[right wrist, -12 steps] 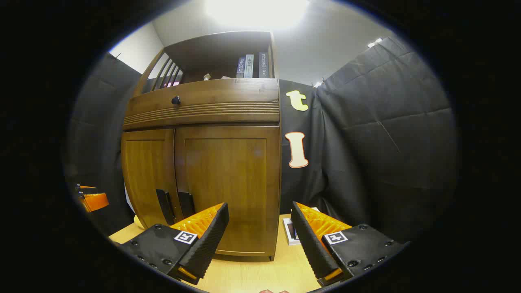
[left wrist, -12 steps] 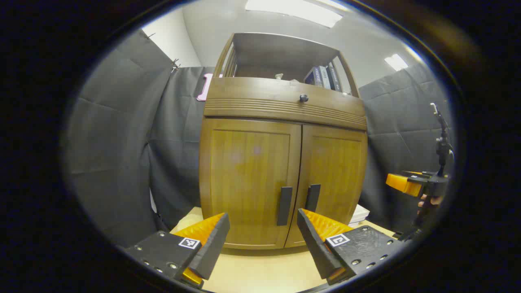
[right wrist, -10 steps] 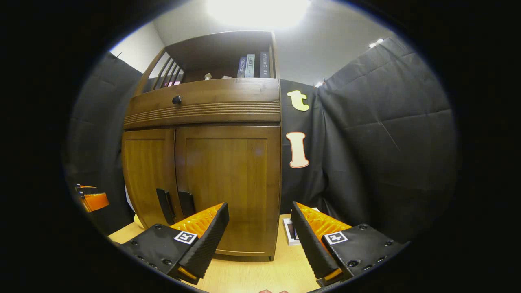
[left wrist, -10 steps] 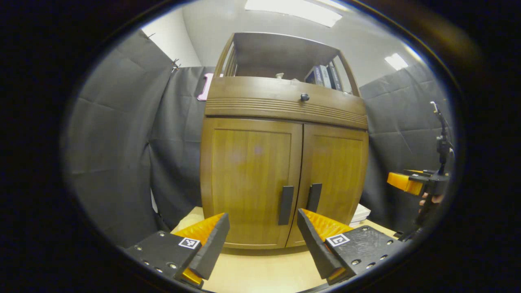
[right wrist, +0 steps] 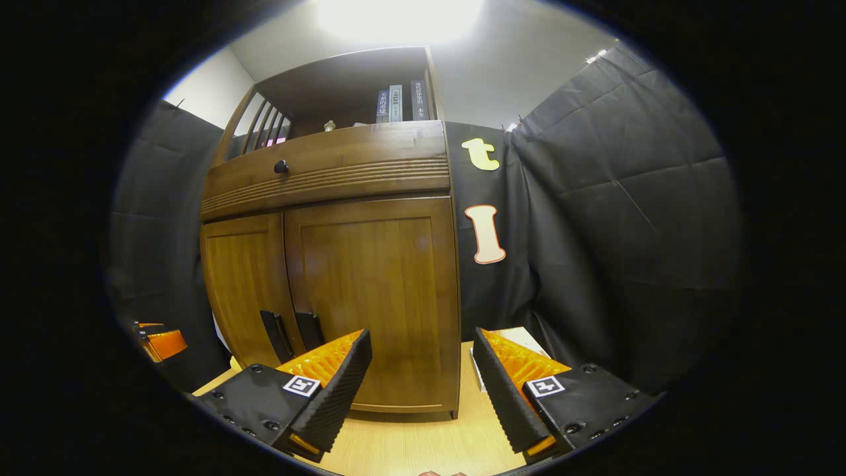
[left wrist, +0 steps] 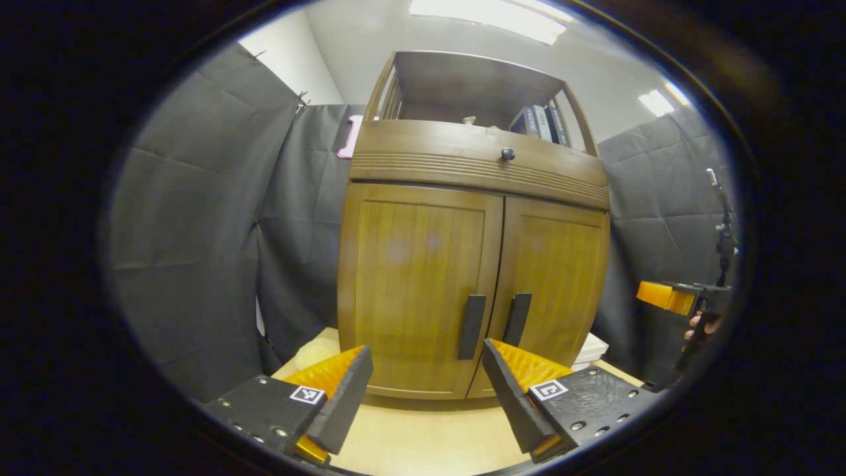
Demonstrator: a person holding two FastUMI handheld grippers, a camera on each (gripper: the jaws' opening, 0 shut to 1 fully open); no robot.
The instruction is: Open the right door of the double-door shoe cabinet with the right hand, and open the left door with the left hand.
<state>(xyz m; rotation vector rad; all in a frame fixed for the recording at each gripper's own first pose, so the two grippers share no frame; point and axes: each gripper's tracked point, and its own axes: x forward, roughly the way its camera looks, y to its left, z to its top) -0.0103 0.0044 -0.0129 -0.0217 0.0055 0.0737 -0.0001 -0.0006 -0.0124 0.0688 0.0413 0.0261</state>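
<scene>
A: Pale wood — the table (left wrist: 423,439) under both tools, nearest in each view. Above it the left gripper (left wrist: 426,390) stands with jaws wide and nothing between them; the right gripper (right wrist: 423,387) likewise, wide apart and unloaded.

B: And the task's object?

A: The shoe cabinet (left wrist: 472,264) stands on the table just beyond the fingertips, both doors closed. In the left gripper view its left door (left wrist: 416,291) and right door (left wrist: 555,284) meet at a centre seam, with the left handle (left wrist: 472,317) and right handle (left wrist: 517,319) on either side of that seam. In the right gripper view the right door's handle (right wrist: 309,330) sits left of the fingers, so neither tool is yet touching a handle.

B: How should the step in hand be done?

A: Judged from here, the approach is under way. The right gripper should shift toward the seam, straddle its bar handle with jaws upright either side, close firmly, then pull in an arc about the outer hinge — not straight back. The left mirrors this.

B: Counts?

A: Two doors, two bar handles, one drawer knob (left wrist: 507,154), two grippers. On the open top shelf, three books (right wrist: 396,102) in the right gripper view. Beside the cabinet's right foot, a flat white item (right wrist: 522,340), its kind unclear.
</scene>
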